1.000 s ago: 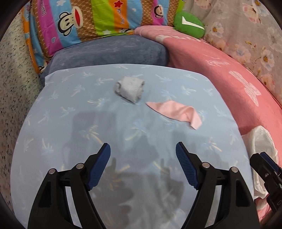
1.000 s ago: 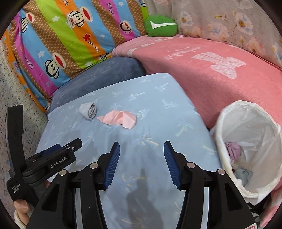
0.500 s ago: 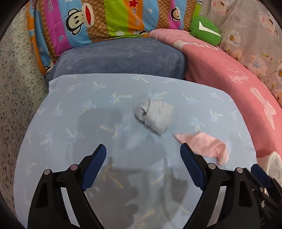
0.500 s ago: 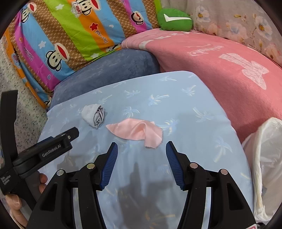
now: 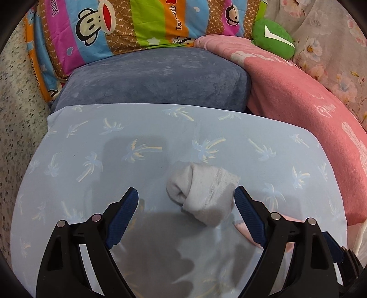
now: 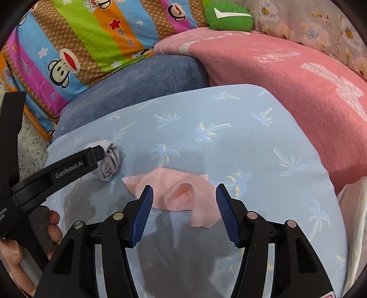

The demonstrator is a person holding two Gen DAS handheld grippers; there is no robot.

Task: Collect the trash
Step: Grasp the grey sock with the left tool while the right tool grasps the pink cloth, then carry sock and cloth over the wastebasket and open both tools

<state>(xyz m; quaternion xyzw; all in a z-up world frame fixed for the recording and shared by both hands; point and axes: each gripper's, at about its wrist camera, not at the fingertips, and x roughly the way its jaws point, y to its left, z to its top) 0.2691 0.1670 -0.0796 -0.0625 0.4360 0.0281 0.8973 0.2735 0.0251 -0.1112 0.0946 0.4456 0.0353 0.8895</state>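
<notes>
A rolled grey sock (image 5: 204,192) lies on the light blue palm-print cushion (image 5: 114,142). My left gripper (image 5: 186,196) is open, its fingers on either side of the sock, which sits nearer the right finger. The sock also shows in the right wrist view (image 6: 110,162), partly behind the left gripper's finger. A crumpled pink cloth (image 6: 181,192) lies on the same cushion (image 6: 252,142). My right gripper (image 6: 184,193) is open with its fingers on either side of the cloth. A corner of the pink cloth (image 5: 243,231) shows behind my left gripper's right finger.
A dark blue cushion (image 5: 156,78) and a striped monkey-print pillow (image 5: 128,27) lie behind. A pink blanket (image 6: 286,75) covers the right side, with a green plush (image 6: 229,16) beyond. The white trash bag's edge (image 6: 353,220) is at the far right.
Both grippers have moved forward and down. The grey sock now sits between my left fingers and the pink cloth between my right fingers. The trash bag has slid almost out of view.
</notes>
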